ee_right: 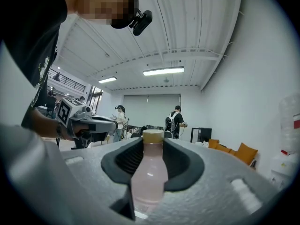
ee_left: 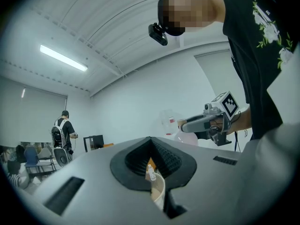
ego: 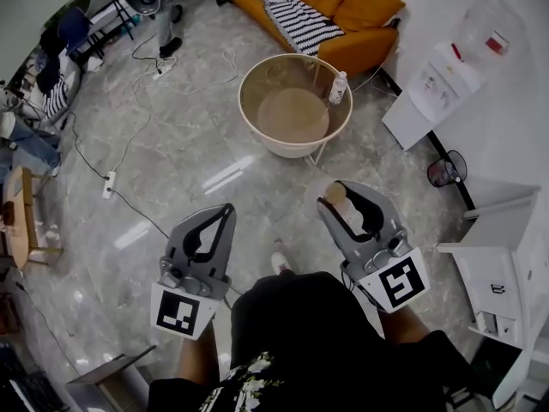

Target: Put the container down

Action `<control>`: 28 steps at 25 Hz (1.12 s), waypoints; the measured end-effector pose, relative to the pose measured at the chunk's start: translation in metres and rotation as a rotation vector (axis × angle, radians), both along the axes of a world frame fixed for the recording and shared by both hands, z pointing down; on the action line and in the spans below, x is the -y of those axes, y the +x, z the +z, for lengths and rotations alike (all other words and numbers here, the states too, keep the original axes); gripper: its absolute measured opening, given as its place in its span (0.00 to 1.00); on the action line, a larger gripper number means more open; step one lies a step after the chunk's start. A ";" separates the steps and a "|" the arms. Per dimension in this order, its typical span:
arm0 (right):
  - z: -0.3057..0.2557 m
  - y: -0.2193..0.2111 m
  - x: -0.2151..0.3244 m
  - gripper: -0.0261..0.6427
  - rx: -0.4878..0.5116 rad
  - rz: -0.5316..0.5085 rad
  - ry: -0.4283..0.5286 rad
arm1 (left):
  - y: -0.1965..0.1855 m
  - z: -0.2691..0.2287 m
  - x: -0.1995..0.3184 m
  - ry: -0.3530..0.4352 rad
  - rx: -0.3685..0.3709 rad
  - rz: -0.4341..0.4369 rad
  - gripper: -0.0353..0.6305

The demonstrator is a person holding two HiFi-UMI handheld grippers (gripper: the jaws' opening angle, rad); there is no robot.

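Observation:
The container is a clear bottle of pale pink liquid (ego: 350, 215) with a tan cap. My right gripper (ego: 341, 192) is shut on it and holds it in the air above the floor, right of centre in the head view. In the right gripper view the bottle (ee_right: 150, 172) stands upright between the dark pads, its cap level with the jaw tips. My left gripper (ego: 226, 211) hangs beside it on the left, shut, with nothing in it. In the left gripper view its jaws (ee_left: 151, 142) meet at the tip, and the right gripper (ee_left: 190, 124) shows beyond with the bottle.
A round cream table (ego: 256, 74) stands ahead on the marble floor, with a small bottle (ego: 339, 87) at its right rim. Behind it is an orange sofa (ego: 352, 7). A black bin (ego: 446, 170) and white cabinets (ego: 506, 256) are at right. Cables and a power strip (ego: 109, 184) lie at left.

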State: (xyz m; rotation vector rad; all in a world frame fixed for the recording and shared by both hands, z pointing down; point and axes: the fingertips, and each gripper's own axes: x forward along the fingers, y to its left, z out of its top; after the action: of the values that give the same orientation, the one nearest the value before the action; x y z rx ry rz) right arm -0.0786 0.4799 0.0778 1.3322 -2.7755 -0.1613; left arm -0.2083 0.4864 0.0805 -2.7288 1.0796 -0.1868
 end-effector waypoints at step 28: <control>-0.001 -0.091 0.055 0.22 -0.005 -0.100 0.004 | -0.103 0.022 0.033 -0.047 -0.102 -0.140 0.06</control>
State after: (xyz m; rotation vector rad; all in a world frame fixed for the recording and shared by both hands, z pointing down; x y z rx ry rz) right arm -0.1698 0.4251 0.0771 1.1928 -2.8403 -0.1743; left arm -0.3117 0.4533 0.1020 -2.7308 1.3121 -0.0950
